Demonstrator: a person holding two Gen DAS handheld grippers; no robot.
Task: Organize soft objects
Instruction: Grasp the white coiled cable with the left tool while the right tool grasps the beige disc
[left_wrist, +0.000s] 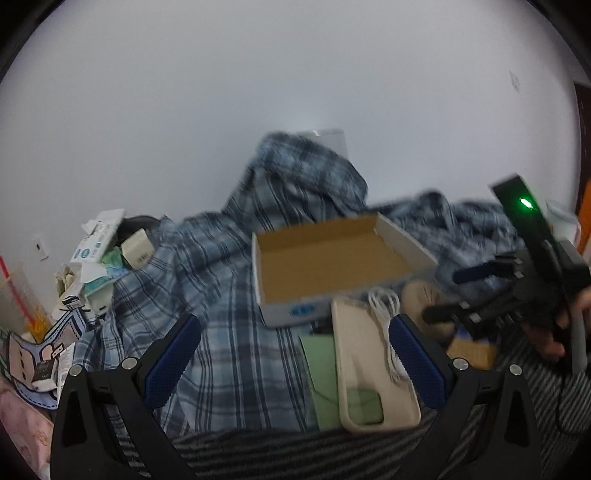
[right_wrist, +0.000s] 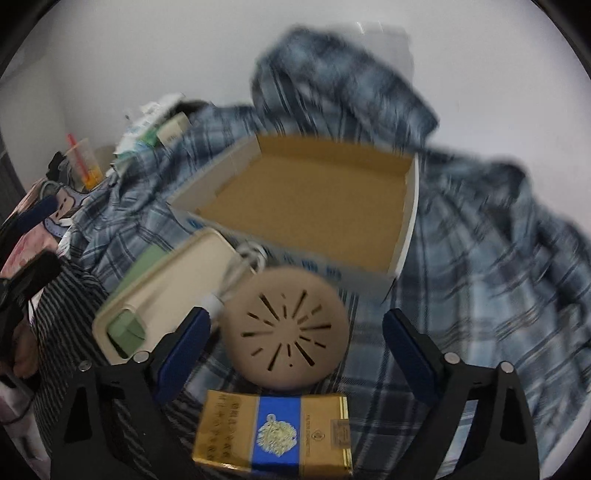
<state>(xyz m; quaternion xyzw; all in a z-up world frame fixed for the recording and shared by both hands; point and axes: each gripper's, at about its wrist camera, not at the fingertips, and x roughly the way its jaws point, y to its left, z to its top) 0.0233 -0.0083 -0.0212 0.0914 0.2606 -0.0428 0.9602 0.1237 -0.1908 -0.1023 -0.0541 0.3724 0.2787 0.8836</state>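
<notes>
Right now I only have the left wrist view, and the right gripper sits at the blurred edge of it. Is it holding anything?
Observer: No. The right wrist view shows the right gripper with its jaws open, gripping nothing.
Operator: What is the tan lump beneath it?
Observer: A round beige disc with slits cut in a sunburst pattern, lying flat, partly on the plaid shirt.
Operator: Is there anything closer to that camera?
Observer: Yes, a gold packet with a blue band and a gold emblem, lying just nearer than the disc.
</notes>
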